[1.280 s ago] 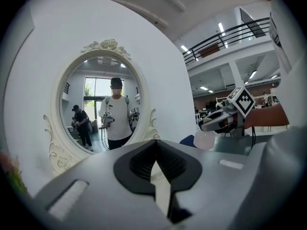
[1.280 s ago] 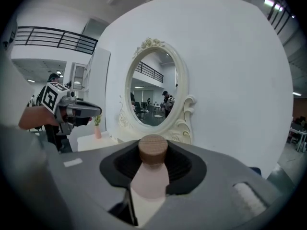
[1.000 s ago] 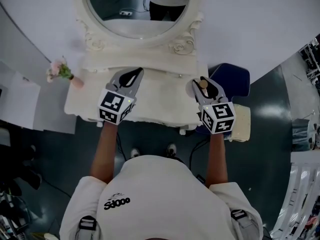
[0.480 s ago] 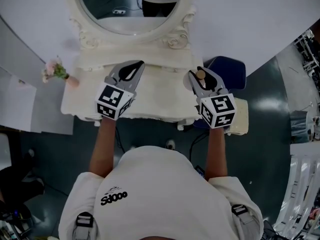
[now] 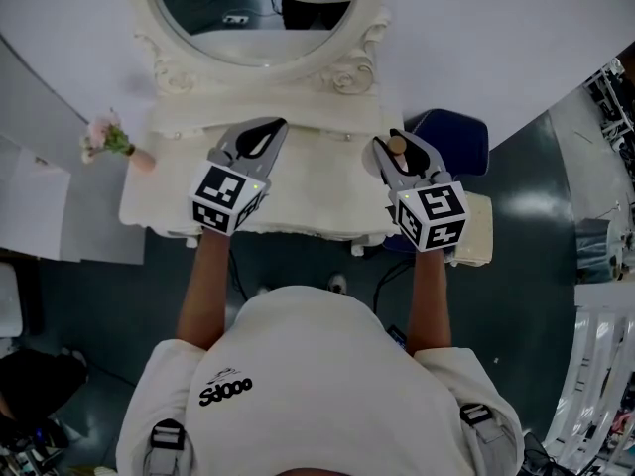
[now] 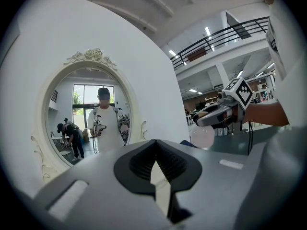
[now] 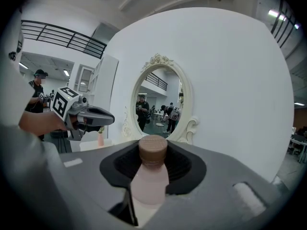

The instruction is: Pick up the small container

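The pick-up is looking all but done. The right tool is gripping the container, a small pale pink bottle with a brown cap. Its jaws are standing partly apart and pressing on the bottle's body, with the cap poking up between them. In the head view the container is sitting over the right end of the white table, near the edge by the blue chair. In the left gripper view its rounded body is hanging below the right tool with nothing visibly beneath it, so it is probably being held clear of the table. Whether it is fully free of the top I cannot say for certain. If anything is left, it is only carrying or raising it further.

The left tool is hovering over the table in front of the mirror. Its jaws are meeting at the tips and holding nothing.

Against the frame a second earlier, little is changing. The right tool is still clamping the container in the same way, and both tools are keeping much the same places over the table. The mirror and table are sitting slightly further up and left in the head view, which looks like the head camera shifting. The flowers at the left corner are staying put.
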A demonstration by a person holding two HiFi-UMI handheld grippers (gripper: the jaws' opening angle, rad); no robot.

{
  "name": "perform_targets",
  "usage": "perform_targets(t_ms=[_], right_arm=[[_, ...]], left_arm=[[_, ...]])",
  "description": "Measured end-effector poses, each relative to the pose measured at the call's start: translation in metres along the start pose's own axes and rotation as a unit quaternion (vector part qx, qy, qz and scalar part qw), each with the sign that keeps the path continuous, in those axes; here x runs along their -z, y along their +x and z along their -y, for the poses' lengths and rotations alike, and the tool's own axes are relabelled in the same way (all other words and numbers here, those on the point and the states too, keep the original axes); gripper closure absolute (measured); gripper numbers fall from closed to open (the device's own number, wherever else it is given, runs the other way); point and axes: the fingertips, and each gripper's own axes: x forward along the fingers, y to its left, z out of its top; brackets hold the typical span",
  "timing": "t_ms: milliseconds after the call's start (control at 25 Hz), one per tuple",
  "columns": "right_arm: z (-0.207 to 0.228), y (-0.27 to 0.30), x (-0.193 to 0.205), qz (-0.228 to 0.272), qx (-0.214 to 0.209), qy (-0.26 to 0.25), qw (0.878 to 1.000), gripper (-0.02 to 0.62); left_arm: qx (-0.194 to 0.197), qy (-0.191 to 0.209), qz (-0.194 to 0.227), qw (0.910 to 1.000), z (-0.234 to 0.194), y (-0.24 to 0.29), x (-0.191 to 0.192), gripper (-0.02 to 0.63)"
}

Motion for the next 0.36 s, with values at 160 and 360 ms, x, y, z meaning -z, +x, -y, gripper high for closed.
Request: perform_targets(t_ms=[160, 360], right_arm=[[0.0003, 0.0038, -0.0029, 0.002, -0.004, -0.002, 1.0, 0.468], [0.0002, 0.0071, -0.0025, 0.002, -0.013, -0.001, 1.0, 0.468]], left_arm=[[0.0, -0.001, -0.001, 1.0, -0.0026, 0.0017, 0.0003, 0.586], [0.0, -0.001, -0.003, 1.0, -0.0044, 0.0043, 0.0026, 0.586]])
